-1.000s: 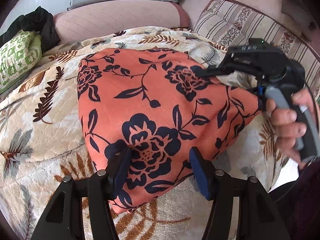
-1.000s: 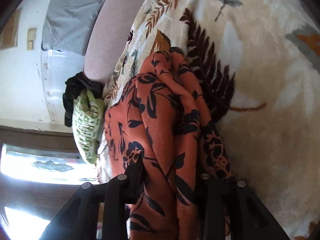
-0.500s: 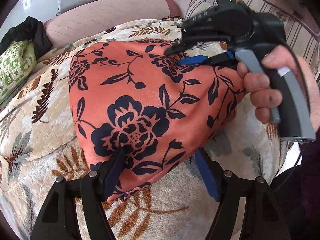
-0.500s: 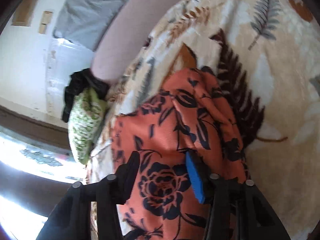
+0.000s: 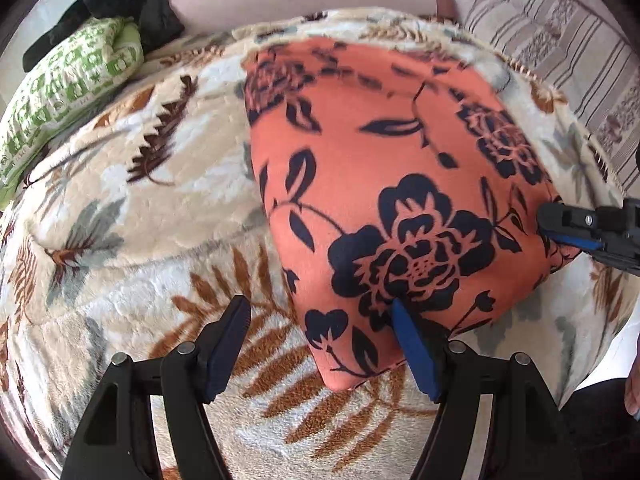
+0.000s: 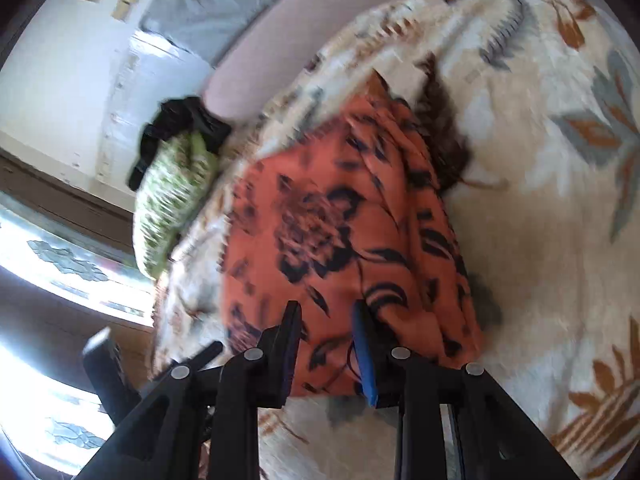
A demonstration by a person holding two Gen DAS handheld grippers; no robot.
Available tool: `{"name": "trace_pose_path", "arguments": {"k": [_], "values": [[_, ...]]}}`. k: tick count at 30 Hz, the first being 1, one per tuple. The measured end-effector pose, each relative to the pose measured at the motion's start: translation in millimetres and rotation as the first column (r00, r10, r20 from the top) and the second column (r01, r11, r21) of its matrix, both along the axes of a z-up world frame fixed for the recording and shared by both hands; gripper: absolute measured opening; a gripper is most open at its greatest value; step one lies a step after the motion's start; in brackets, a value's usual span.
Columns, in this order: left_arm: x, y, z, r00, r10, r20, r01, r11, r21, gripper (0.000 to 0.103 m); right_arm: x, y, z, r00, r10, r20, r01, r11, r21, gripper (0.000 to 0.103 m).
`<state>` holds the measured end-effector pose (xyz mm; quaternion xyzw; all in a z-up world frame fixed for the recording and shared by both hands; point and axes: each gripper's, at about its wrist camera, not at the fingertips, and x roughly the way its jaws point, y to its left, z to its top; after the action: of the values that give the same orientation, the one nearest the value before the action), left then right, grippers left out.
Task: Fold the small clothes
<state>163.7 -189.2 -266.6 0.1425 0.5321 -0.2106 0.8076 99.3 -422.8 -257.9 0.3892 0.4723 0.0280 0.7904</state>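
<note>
Left to right: our left gripper (image 5: pixel 320 340) stands wide, holding nothing, the cloth (image 5: pixel 384 184) lying on the blanket (image 5: pixel 132 240) toward 1 o'clock. Our right gripper (image 6: pixel 326 344), jaws just closing, pinches its 3 o'clock edge; next we judge another fold, needing a fresh left grip.

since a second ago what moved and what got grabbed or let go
The left gripper has just been opening: a second ago its fingers straddled the near end of the orange floral garment, now only the right finger is on the cloth and nothing is gripped. The right gripper, jaws just closing on the garment's edge, swung from the far side to its right corner. The garment, floral blanket and green pillow stayed put.
</note>
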Motion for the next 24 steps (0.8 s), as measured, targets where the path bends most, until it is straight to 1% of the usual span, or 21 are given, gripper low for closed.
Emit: {"name": "trace_pose_path", "arguments": {"k": [1, 2, 3, 4, 7, 8, 9, 11, 12, 14, 16, 18, 20, 24], "values": [[-2.9, 2.6, -0.6, 1.000, 0.019, 0.016, -0.019, 1.000, -0.020, 0.074, -4.5, 1.4, -15.9, 0.999, -0.006, -0.051, 0.006, 1.000, 0.005, 0.022], [-5.4, 4.4, 1.5, 0.999, 0.035, 0.027, -0.034, 0.999, -0.025, 0.075, -8.1, 2.2, -24.2, 0.998, -0.009, -0.059, 0.011, 1.000, 0.027, 0.021], [-8.0, 5.2, 4.6, 0.999, 0.039, 0.030, -0.038, 0.999, -0.023, 0.075, -9.2, 3.2, -24.0, 0.998, -0.009, -0.056, 0.011, 0.999, 0.030, 0.021], [-11.2, 6.0, 8.8, 0.998, 0.041, 0.039, -0.041, 0.999, -0.019, 0.074, -9.1, 5.0, -19.8, 0.999, -0.001, -0.046, 0.002, 1.000, 0.004, 0.021], [-27.1, 9.5, 30.1, 0.993, 0.036, 0.110, -0.036, 0.999, -0.001, 0.074, -11.0, 12.5, -14.3, 1.000, 0.007, -0.029, -0.009, 0.998, -0.063, 0.021], [-32.5, 11.8, 39.4, 0.989, 0.035, 0.143, -0.036, 0.999, -0.001, 0.074, -12.9, 15.6, -9.0, 1.000, 0.004, -0.017, -0.006, 0.996, -0.086, 0.024], [-35.6, 14.2, 51.2, 0.984, 0.037, 0.174, -0.036, 0.999, -0.004, 0.074, -15.3, 19.6, -1.1, 1.000, 0.008, 0.008, -0.007, 0.993, -0.121, 0.024], [-45.4, 20.2, 70.7, 0.972, 0.050, 0.229, -0.047, 0.999, -0.019, 0.074, -24.5, 29.8, 18.8, 0.997, 0.014, 0.076, 0.003, 0.975, -0.222, 0.024], [-49.9, 22.8, 80.2, 0.965, 0.060, 0.256, -0.056, 0.998, -0.025, 0.074, -29.6, 33.2, 26.5, 0.994, 0.012, 0.110, 0.016, 0.968, -0.250, 0.024], [-57.6, 27.7, 97.2, 0.949, 0.075, 0.307, -0.068, 0.997, -0.034, 0.074, -41.7, 38.6, 40.7, 0.984, -0.006, 0.177, 0.054, 0.962, -0.269, 0.024], [-66.5, 33.1, 111.1, 0.931, 0.086, 0.356, -0.078, 0.996, -0.035, 0.074, -50.2, 45.0, 54.9, 0.972, -0.032, 0.231, 0.107, 0.941, -0.321, 0.024], [-74.5, 38.8, 121.2, 0.915, 0.090, 0.393, -0.082, 0.996, -0.038, 0.074, -52.0, 55.3, 66.3, 0.964, -0.043, 0.264, 0.148, 0.906, -0.397, 0.024], [-80.8, 45.8, 128.1, 0.905, 0.095, 0.414, -0.087, 0.995, -0.039, 0.074, -56.2, 62.8, 72.2, 0.959, -0.038, 0.279, 0.163, 0.883, -0.439, 0.024], [-88.7, 60.6, 136.4, 0.894, 0.114, 0.433, -0.106, 0.993, -0.043, 0.075, -57.6, 81.3, 75.6, 0.962, -0.024, 0.273, 0.166, 0.844, -0.510, 0.024]]}}
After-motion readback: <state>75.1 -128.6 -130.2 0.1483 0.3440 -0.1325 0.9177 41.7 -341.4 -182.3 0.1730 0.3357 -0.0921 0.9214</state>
